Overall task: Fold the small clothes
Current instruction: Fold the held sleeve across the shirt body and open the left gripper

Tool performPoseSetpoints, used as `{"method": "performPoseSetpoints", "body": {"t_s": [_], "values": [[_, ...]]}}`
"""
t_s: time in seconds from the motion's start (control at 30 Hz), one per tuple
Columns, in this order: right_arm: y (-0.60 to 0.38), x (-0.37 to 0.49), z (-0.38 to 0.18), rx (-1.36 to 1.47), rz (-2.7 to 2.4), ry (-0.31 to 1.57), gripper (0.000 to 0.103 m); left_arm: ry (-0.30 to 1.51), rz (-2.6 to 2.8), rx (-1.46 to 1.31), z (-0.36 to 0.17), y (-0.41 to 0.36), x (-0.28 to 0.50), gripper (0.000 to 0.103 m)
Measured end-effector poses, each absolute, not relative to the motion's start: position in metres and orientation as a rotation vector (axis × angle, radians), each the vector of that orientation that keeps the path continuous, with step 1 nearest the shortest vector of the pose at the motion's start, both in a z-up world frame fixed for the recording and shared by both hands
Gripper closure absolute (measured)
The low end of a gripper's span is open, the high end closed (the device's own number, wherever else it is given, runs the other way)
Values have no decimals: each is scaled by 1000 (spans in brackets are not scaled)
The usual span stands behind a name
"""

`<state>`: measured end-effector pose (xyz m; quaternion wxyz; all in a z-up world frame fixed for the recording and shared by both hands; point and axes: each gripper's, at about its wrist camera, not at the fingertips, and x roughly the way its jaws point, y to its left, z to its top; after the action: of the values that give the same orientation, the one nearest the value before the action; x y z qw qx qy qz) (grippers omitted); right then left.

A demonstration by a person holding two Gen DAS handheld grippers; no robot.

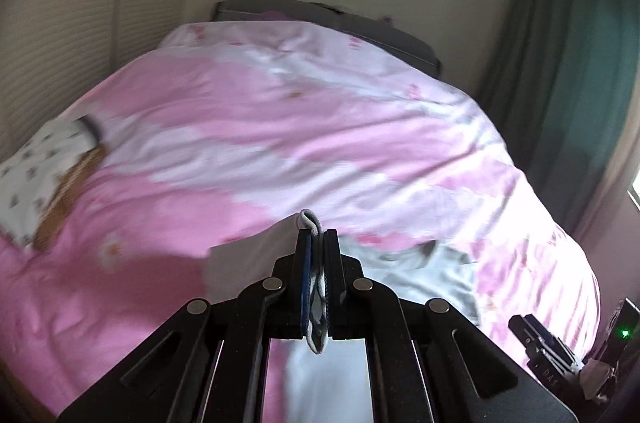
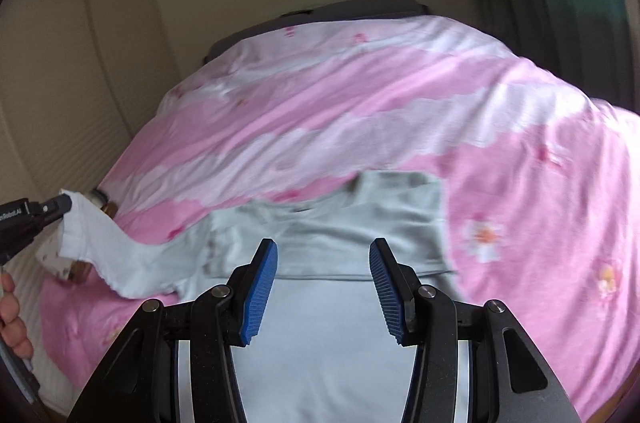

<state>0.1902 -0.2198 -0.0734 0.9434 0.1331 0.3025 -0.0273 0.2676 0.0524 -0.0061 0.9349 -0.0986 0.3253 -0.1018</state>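
A small pale blue-grey garment (image 2: 320, 243) lies on the pink bed cover, its body right under my right gripper (image 2: 323, 287), which is open and empty just above it. One sleeve (image 2: 100, 239) is pulled out to the left and lifted. My left gripper (image 1: 318, 263) is shut on the cuff of that sleeve (image 1: 311, 219); it also shows at the left edge of the right wrist view (image 2: 60, 205). In the left wrist view the garment's body (image 1: 424, 271) lies to the right, with my right gripper (image 1: 540, 343) at the lower right.
The pink and white bed cover (image 1: 280, 127) spans both views. A folded white patterned garment on a brown one (image 1: 44, 175) lies at the bed's left edge. A dark headboard (image 1: 280, 7), a cream wall and a green curtain (image 1: 560, 63) stand behind.
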Motion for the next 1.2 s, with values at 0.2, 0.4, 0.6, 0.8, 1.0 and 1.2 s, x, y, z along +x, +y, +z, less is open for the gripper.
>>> {"method": "performPoseSetpoints", "body": {"t_s": [0.2, 0.4, 0.6, 0.8, 1.0, 1.2], "values": [[-290, 182, -78, 353, -133, 614, 54, 670, -324, -108, -6, -46, 295, 96], [-341, 177, -89, 397, -189, 621, 54, 733, -388, -38, -38, -128, 314, 96], [-370, 177, -106, 449, -220, 646, 54, 823, -422, 22, -78, -177, 323, 96], [-376, 179, -114, 460, -223, 663, 54, 888, -439, 50, -105, -199, 325, 95], [-380, 181, -120, 474, -232, 671, 54, 896, -467, 92, -115, -207, 322, 85], [-374, 182, -119, 453, -225, 669, 54, 841, -452, 120, -103, -197, 308, 54]]}}
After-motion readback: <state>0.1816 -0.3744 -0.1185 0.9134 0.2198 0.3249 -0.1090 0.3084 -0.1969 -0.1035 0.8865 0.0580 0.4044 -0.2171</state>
